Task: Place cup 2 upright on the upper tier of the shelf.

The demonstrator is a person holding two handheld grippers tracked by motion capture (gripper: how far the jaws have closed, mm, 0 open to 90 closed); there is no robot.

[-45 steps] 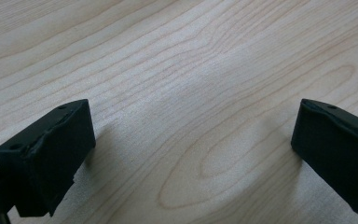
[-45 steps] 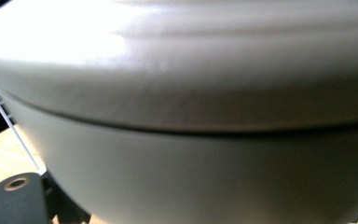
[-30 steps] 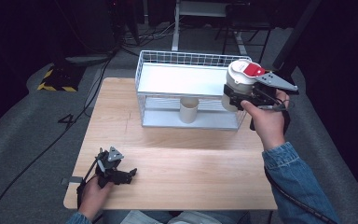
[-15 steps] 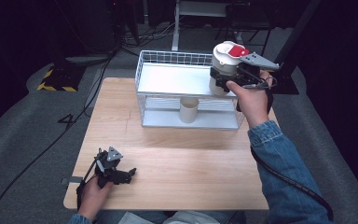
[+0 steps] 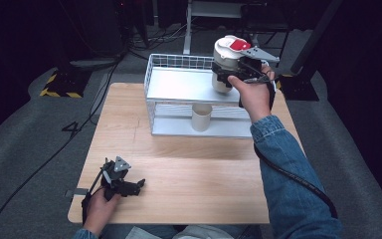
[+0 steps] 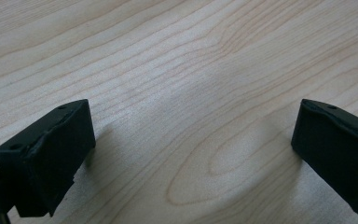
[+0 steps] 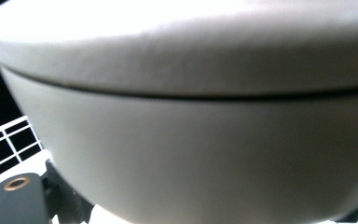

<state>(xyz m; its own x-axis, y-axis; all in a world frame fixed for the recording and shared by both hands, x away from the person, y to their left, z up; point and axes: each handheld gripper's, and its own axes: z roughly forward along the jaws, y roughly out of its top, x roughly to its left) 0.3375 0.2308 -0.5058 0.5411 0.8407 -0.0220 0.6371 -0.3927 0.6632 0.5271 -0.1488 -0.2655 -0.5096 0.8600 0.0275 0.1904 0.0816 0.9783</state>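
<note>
My right claw (image 5: 225, 74) grips the white pot (image 5: 227, 52) and has carried it left over the rack (image 5: 179, 87), so I judge set-down next. My left claw (image 5: 129, 186) rests wide open on the table (image 5: 199, 174).

There is one wooden table (image 5: 189, 174). On it stands one white wire rack (image 5: 179, 79) with two shelves, one on top and one below.

There is one small cream cup (image 5: 201, 117) on the lower shelf.

There is one big white pot with a lid (image 5: 227, 62), and the lid has one red patch on top.

There are two grippers: the left gripper (image 5: 132, 186) and the right gripper (image 5: 229, 74). There are two hands, one on each gripper.

There is one yellow and black striped thing (image 5: 57, 84) on the floor.
</note>
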